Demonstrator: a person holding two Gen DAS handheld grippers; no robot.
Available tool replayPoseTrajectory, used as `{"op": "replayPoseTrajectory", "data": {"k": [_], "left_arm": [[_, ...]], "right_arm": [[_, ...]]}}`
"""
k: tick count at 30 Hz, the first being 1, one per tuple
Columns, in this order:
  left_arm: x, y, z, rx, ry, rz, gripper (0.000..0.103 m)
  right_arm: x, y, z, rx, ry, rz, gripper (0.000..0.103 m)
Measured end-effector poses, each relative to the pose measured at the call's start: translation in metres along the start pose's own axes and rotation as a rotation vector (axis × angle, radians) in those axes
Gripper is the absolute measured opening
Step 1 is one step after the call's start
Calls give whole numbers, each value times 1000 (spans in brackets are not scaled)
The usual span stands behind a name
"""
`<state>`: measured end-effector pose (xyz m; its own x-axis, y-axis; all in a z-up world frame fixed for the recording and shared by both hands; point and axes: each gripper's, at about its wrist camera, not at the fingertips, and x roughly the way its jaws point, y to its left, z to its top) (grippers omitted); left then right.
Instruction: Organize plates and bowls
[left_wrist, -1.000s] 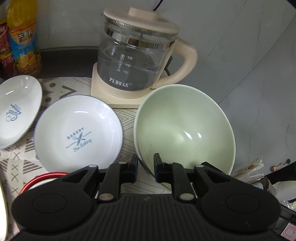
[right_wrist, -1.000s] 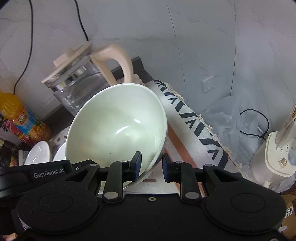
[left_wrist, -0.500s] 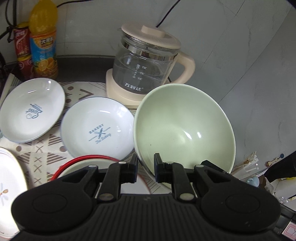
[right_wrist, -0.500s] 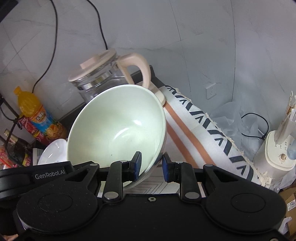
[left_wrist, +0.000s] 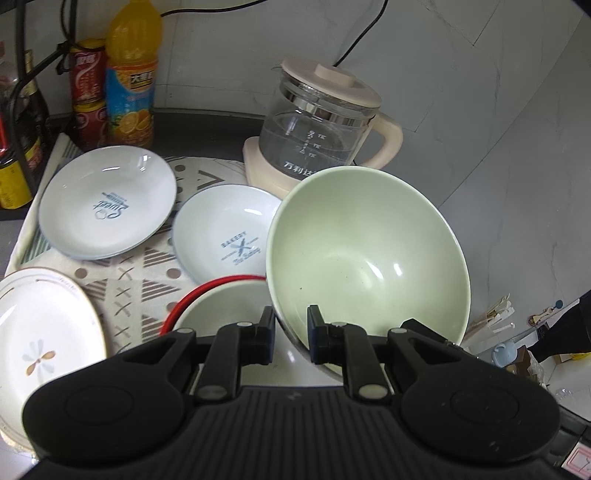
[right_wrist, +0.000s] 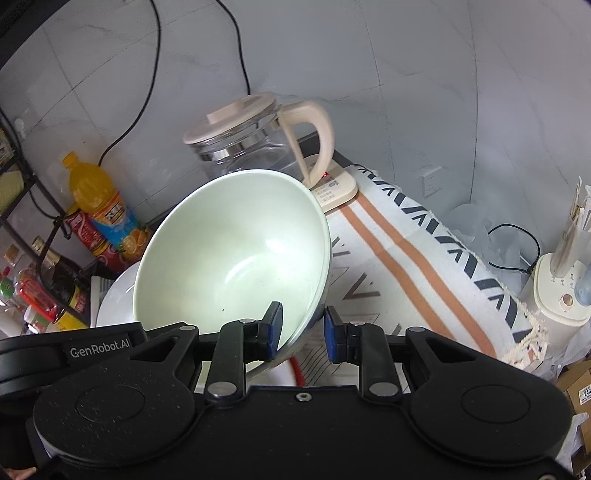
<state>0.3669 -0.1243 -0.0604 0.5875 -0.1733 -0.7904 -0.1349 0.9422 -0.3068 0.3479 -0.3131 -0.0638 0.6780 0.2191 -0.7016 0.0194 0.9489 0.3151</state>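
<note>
A pale green bowl (left_wrist: 369, 258) is held tilted above the mat. My left gripper (left_wrist: 291, 334) is shut on its near rim. In the right wrist view the same green bowl (right_wrist: 229, 254) has its rim between the right gripper's (right_wrist: 303, 330) fingers, which clamp it. Below it sits a red-rimmed bowl (left_wrist: 218, 299). Two white plates lie behind: one marked "Bakery" (left_wrist: 225, 236) and one marked "Sweet" (left_wrist: 107, 199). A cream plate with a flower (left_wrist: 40, 332) lies at the front left.
A glass kettle on a cream base (left_wrist: 321, 122) stands behind the bowl, also in the right wrist view (right_wrist: 258, 147). An orange drink bottle (left_wrist: 129, 81) and red cans (left_wrist: 86, 96) stand at the back left. A patterned mat (right_wrist: 424, 266) covers the counter to its right edge.
Both grippers have drawn back and risen with the green bowl. The kettle looks farther off, and the red-rimmed bowl and more plates have come into view under it.
</note>
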Motion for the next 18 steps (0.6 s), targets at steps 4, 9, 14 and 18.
{"op": "replayPoseTrajectory", "data": {"k": [4, 9, 14, 18], "left_arm": [[-8, 9, -10, -7, 5, 4, 16], [-15, 22, -23, -15, 11, 10, 16], [-20, 33, -30, -25, 10, 19, 16], [-19, 41, -34, -39, 22, 26, 16]], "right_arm": [[-7, 7, -11, -3, 1, 1, 24], [-12, 13, -27, -4, 15, 3, 23], [-14, 20, -41, -6, 26, 8, 23], [-13, 25, -50, -6, 38, 12, 23]]}}
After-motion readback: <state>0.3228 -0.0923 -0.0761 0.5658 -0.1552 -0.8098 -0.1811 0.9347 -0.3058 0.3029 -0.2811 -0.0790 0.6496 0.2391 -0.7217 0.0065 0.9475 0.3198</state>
